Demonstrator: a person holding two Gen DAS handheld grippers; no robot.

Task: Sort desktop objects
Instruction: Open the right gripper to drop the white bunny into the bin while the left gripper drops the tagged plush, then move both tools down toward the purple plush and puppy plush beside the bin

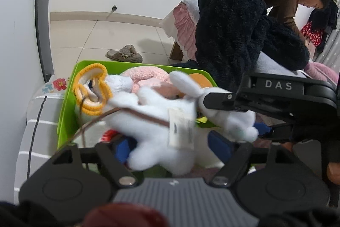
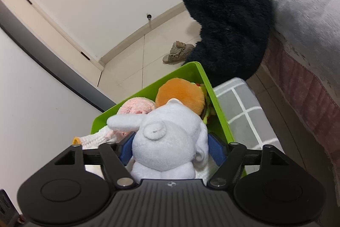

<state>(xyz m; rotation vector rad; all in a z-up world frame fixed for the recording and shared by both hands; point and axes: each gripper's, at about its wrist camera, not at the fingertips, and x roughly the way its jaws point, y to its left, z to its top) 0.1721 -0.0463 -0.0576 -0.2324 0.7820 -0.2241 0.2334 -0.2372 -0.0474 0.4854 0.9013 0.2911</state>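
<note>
**White plush over the green bin, left grip let go**

At far left, green bin (image 1: 65, 112) seated on a white ribbed box (image 1: 42, 124). Inside it, from the left: yellow-edged knitted piece (image 1: 93, 90), pink plush (image 1: 146, 76), then burger plush (image 2: 180, 95) in the right corner. Lying above these, across the bin, a blurred white plush (image 1: 157, 120) with a paper tag. Left gripper (image 1: 173, 147) released, its right blue pad (image 1: 221, 146) standing clear of the plush's leg. Further right, right gripper (image 2: 171, 149) set around the rounded end of the plush, fingers (image 2: 216, 149) just beside the fur on both sides; pressing or not, impossible to tell. Beyond, on the tiled floor, one grey slipper (image 1: 125, 54).
</note>
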